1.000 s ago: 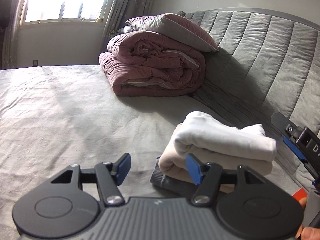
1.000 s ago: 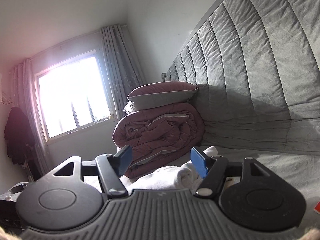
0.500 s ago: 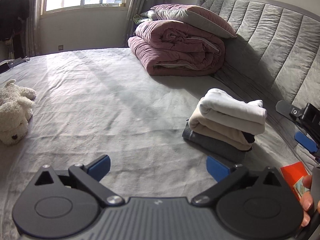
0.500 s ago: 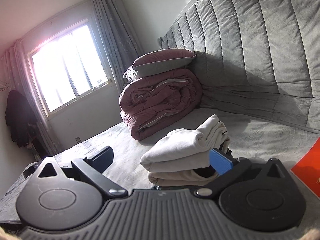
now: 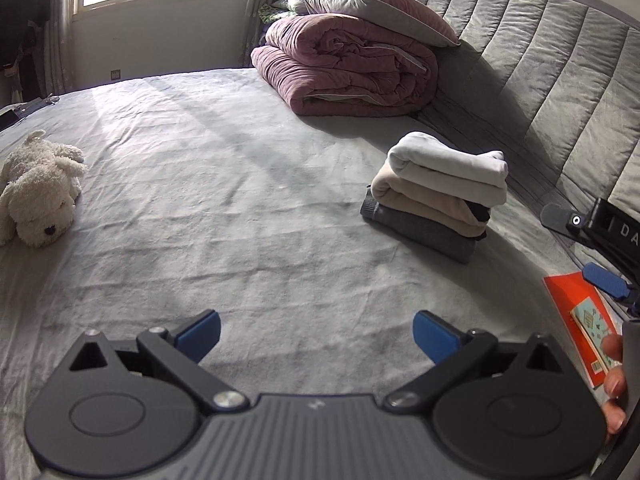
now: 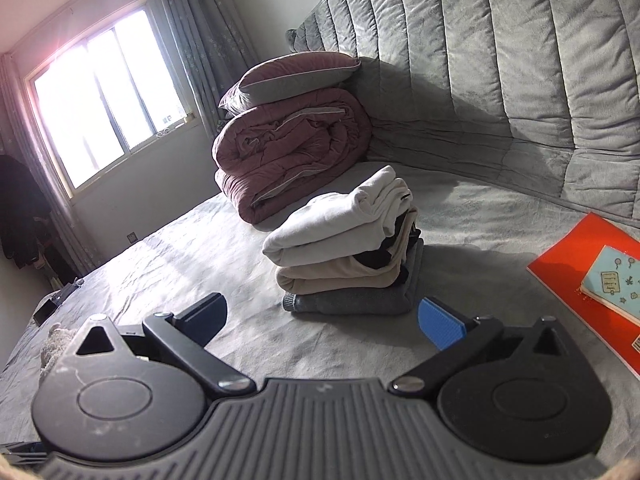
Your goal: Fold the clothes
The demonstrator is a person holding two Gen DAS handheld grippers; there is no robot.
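Beside the folded stack of white, beige and grey clothes (image 5: 436,196), a black garment (image 6: 378,258) is mostly hidden between the layers; only an edge is seen. Right of that stack, the flat orange-red booklet (image 5: 572,308) is cut off by the frame edge and partly covered by the right gripper (image 5: 606,252), of which only part is seen. The print on the small pale-blue notebook (image 6: 614,286) is too small to be read.
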